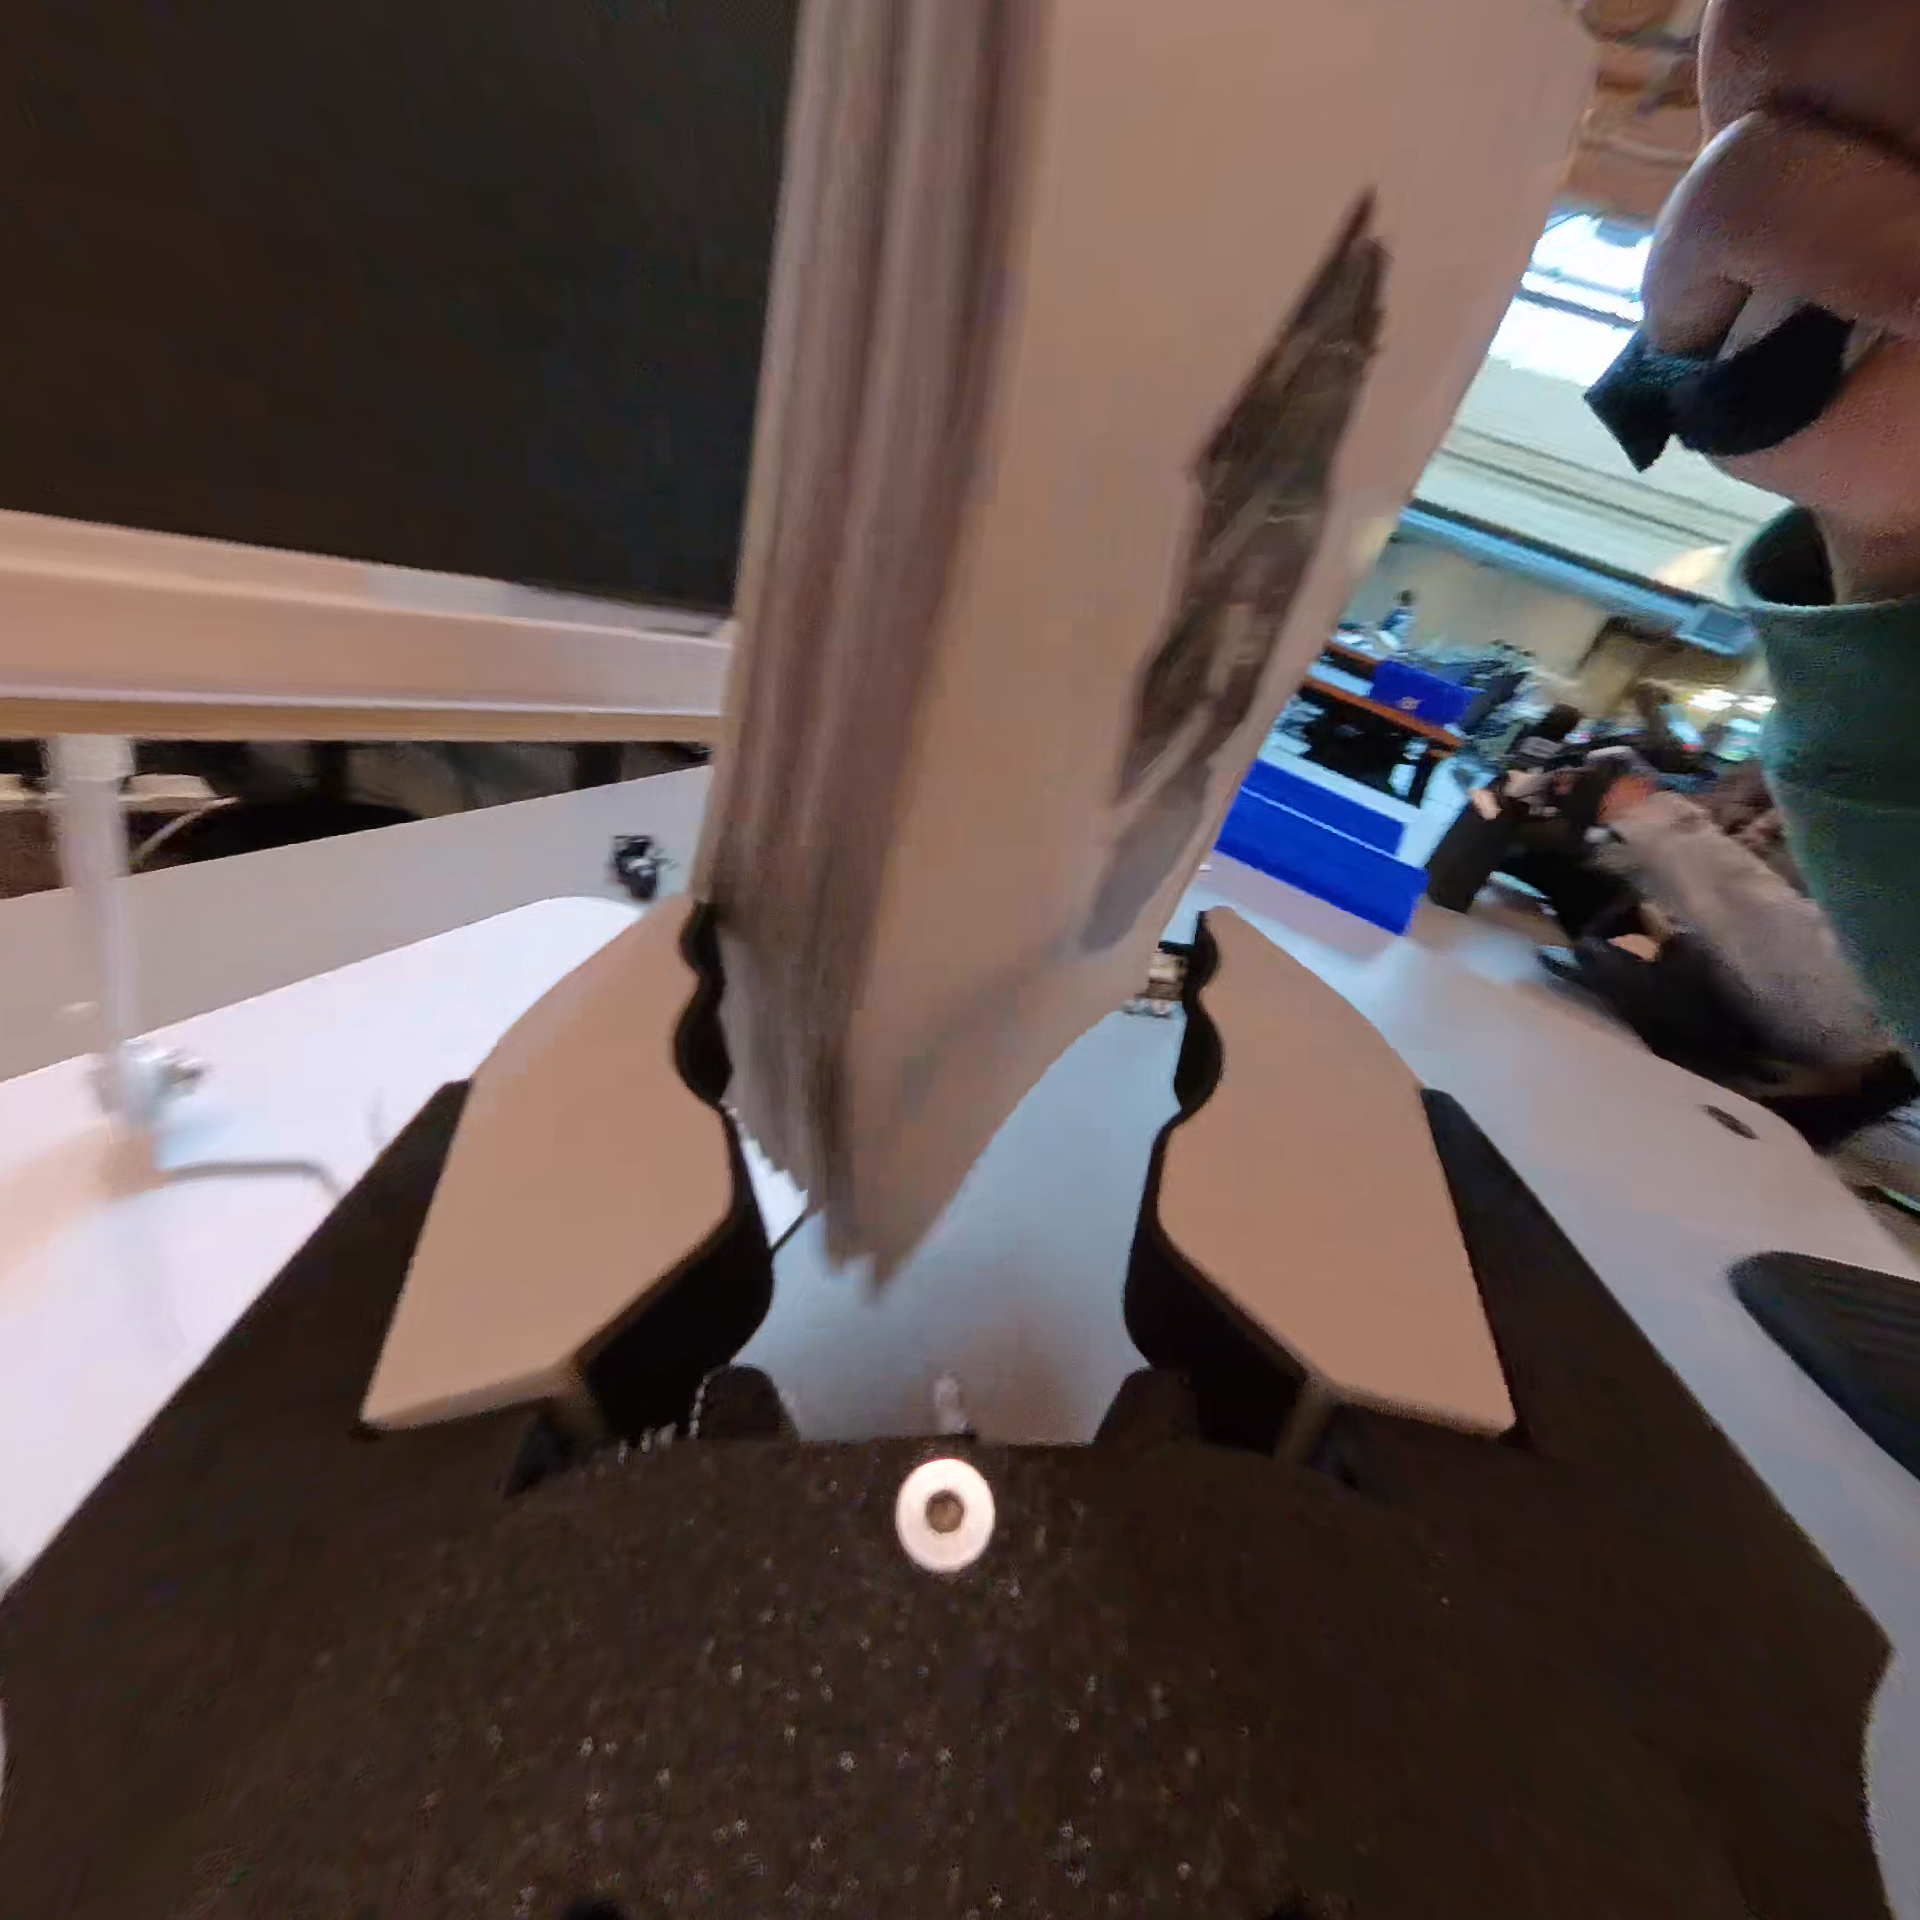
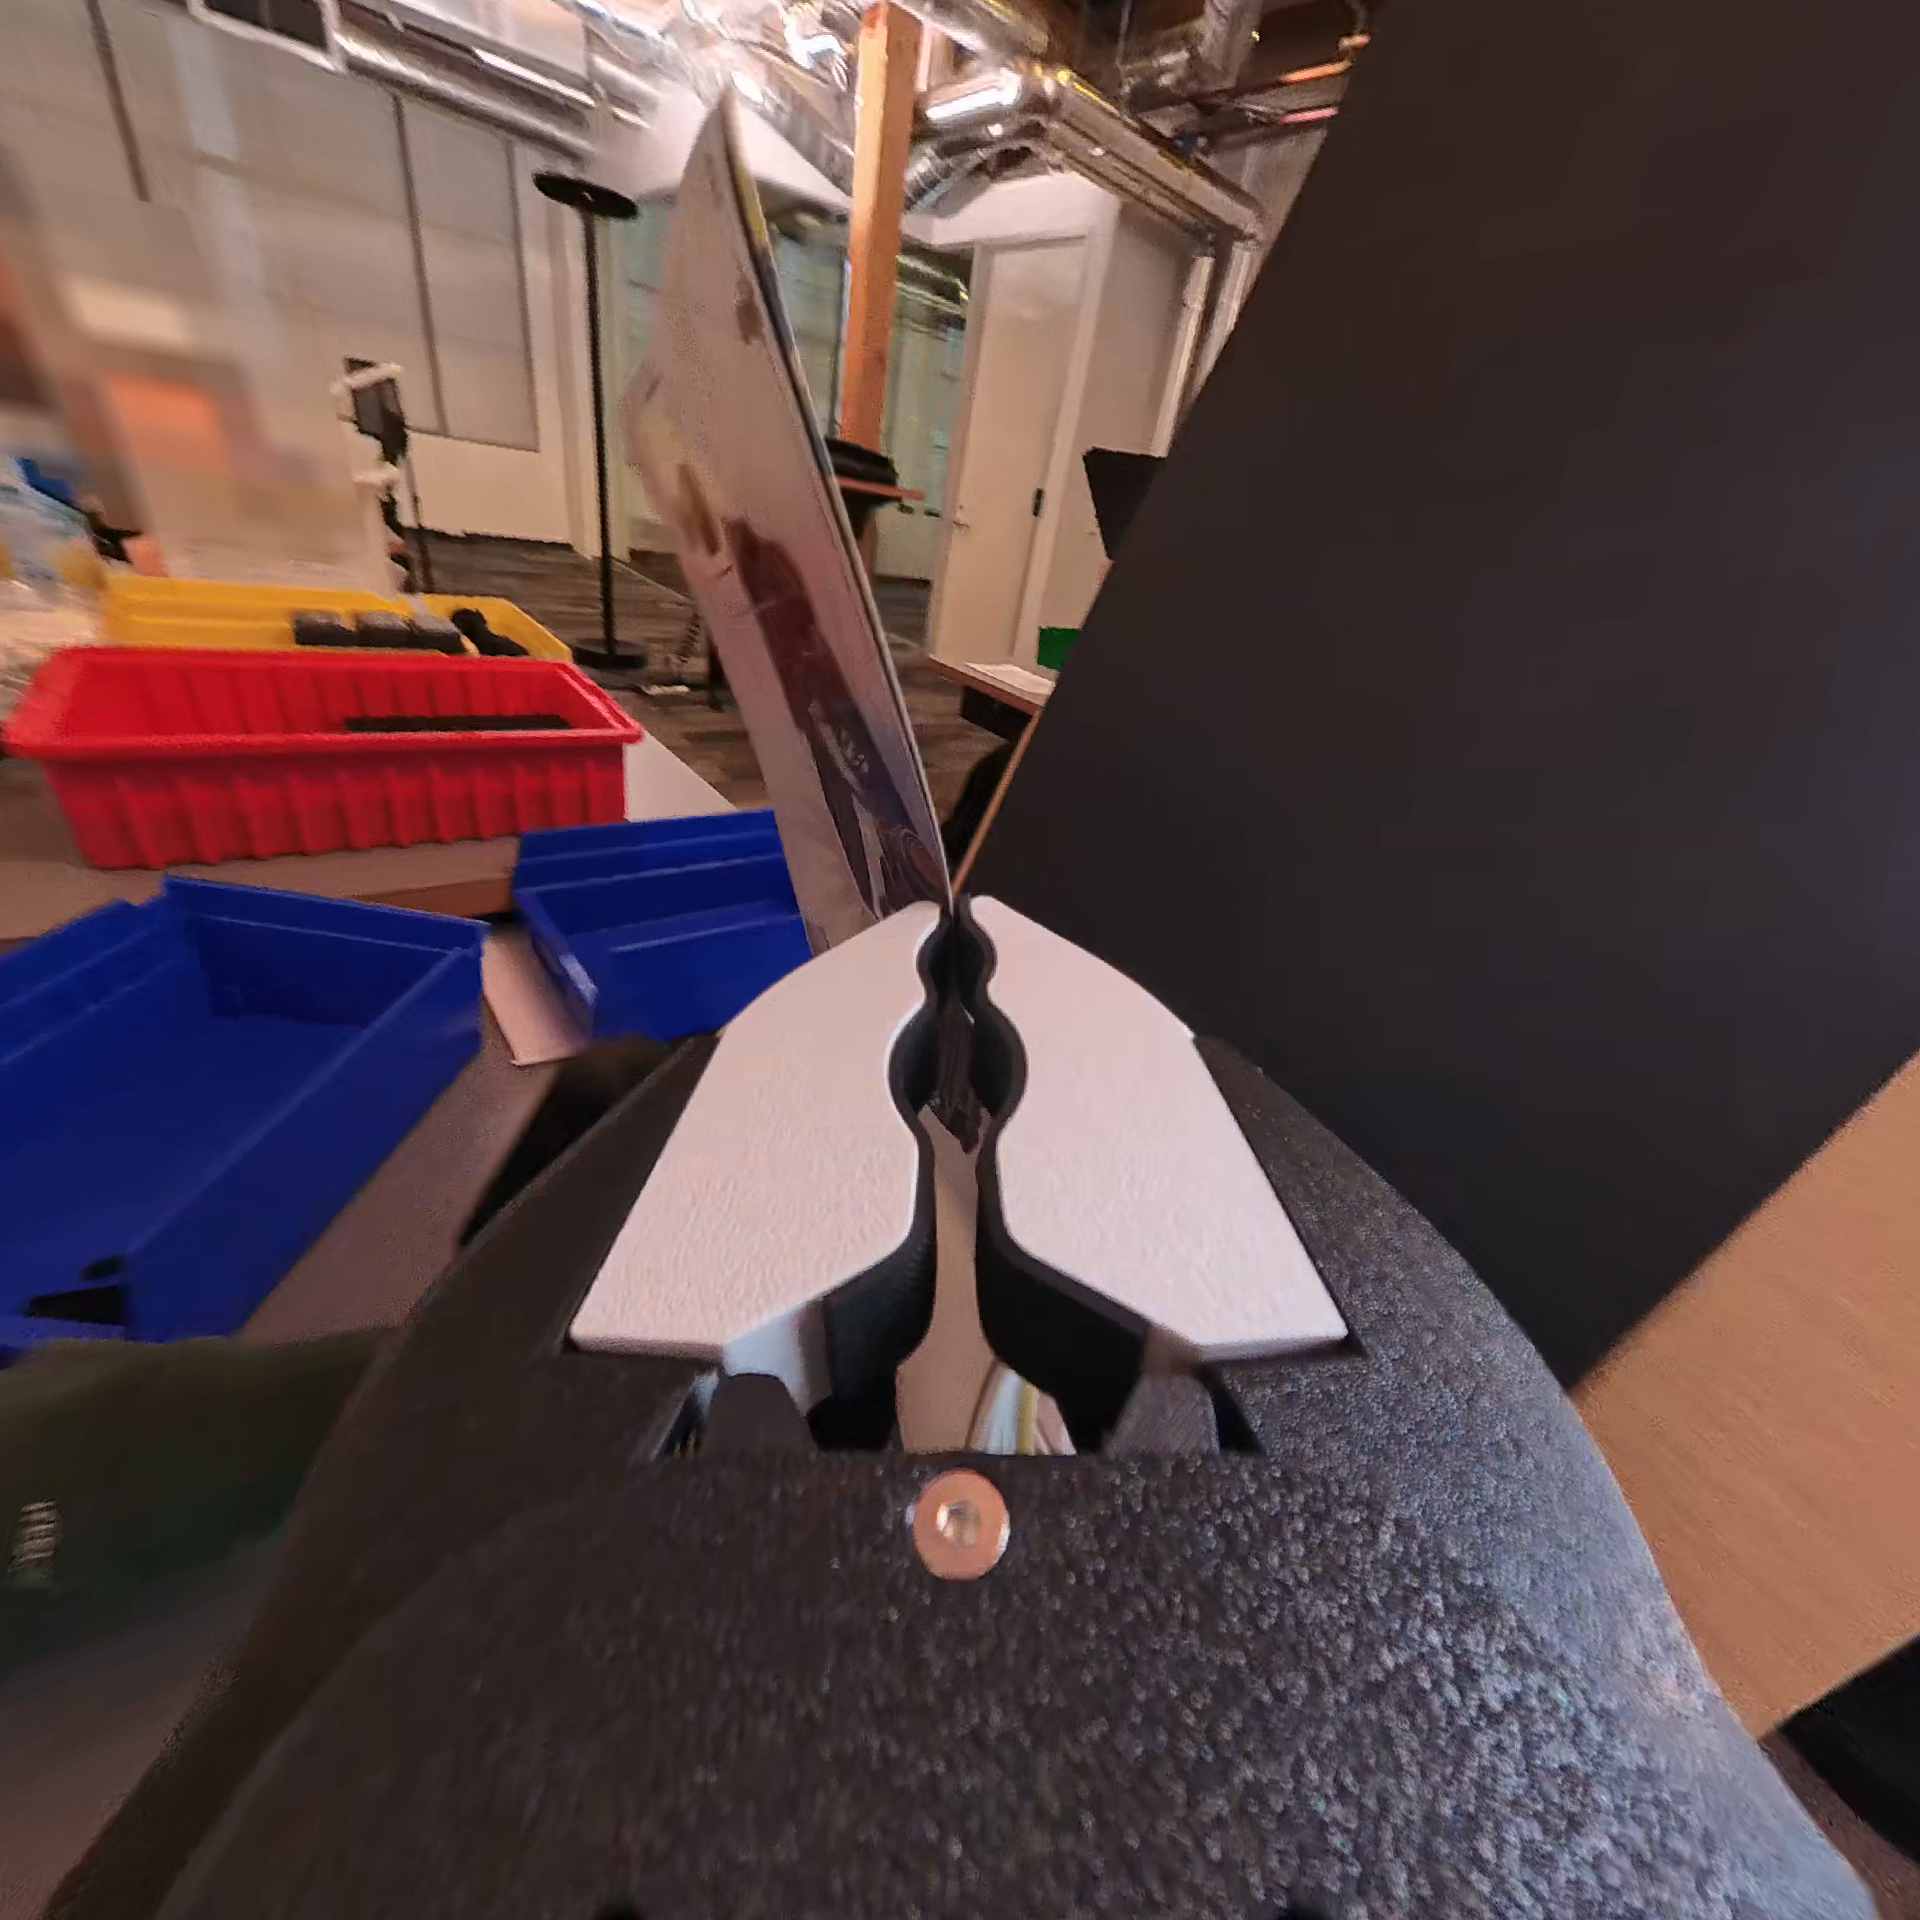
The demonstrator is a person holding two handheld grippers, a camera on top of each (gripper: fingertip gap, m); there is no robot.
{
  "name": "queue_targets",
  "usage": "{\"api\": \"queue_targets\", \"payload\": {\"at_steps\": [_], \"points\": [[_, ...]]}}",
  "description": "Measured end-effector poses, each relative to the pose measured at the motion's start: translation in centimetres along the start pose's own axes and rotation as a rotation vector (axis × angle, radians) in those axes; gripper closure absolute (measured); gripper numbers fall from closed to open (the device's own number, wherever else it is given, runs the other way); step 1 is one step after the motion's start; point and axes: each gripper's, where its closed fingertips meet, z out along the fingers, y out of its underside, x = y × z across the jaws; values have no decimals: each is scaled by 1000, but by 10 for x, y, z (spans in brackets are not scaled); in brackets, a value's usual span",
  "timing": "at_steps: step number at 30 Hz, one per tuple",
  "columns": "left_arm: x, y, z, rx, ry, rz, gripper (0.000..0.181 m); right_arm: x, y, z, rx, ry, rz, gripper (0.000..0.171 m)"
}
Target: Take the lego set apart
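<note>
Right tool: tips pinched together on the lower corner of a thin printed booklet, apparently the lego set's instruction booklet. A dark sliver of its corner shows in the gap behind the tips. Grip looks shallow, at the very tips only.

Left tool: fingers spread wide, gripping nothing. The same booklet hangs between them, its page edges touching or just beside the left finger; the right finger stands apart from the cover. Picture is motion-blurred here, so contact is uncertain.

Booklet position: lifted clear of the tabletop, centre of both frames. Long axis runs near vertical, leaning: top tips toward upper left in the right wrist view, toward upper right in the left wrist view. Lowest corner points down into the left tool's gap. Cover with a dark printed figure faces right in the left wrist view.

Step in hand, as I judge it: shifting the booklet out of the way, or passing it to the left tool. To do it well:
- keep the right pinch firm; thin glossy paper may slip or fan open
- close the left tool on the spine side, deeper in than the tips
- release the right only once the left has hold

Bins at left of right wrist view: red bin, blue bin. No lego bricks clearly visible.
</note>
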Motion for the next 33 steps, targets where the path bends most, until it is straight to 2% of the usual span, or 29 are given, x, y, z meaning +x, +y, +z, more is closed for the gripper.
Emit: {"api": "queue_targets", "payload": {"at_steps": [1, 3, 4, 6, 10, 12, 15, 21, 25, 27, 30, 33], "points": [[6, 0, 4, -7, 36, 7, 116, -1, -6, -5, 24, -19, 19, 171], [34, -3, 4, -19, 193, 60, 166, 4, -20, -21, 80, -26, 59, 171], [45, -7, 4, -20, 232, 93, 176, 10, -25, -31, 105, -29, 83, 171], [59, -14, 2, -51, 236, 168, 177, 23, -33, -52, 148, -24, 123, 171], [63, -32, -7, -156, 121, 328, 177, 53, -31, -87, 187, 30, 183, 171], [54, -48, -17, -266, -8, 485, 177, 67, -21, -100, 176, 87, 170, 171], [41, -91, -37, -409, -162, 680, 177, 82, 2, -113, 178, 132, 220, 171], [4, -180, -51, -674, -299, 890, 177, 87, 44, -96, 184, 161, 359, 171], [-28, -218, -41, -834, -353, 936, 177, 90, 78, -66, 116, 224, 437, 169], [-46, -219, -32, -889, -375, 939, 177, 90, 100, -54, 80, 253, 471, 170], [-70, -198, -24, -958, -403, 998, 175, 91, 140, -47, -5, 308, 509, 170], [-82, -175, -21, -915, -407, 1046, 173, 86, 173, -49, -80, 302, 536, 170]]}}
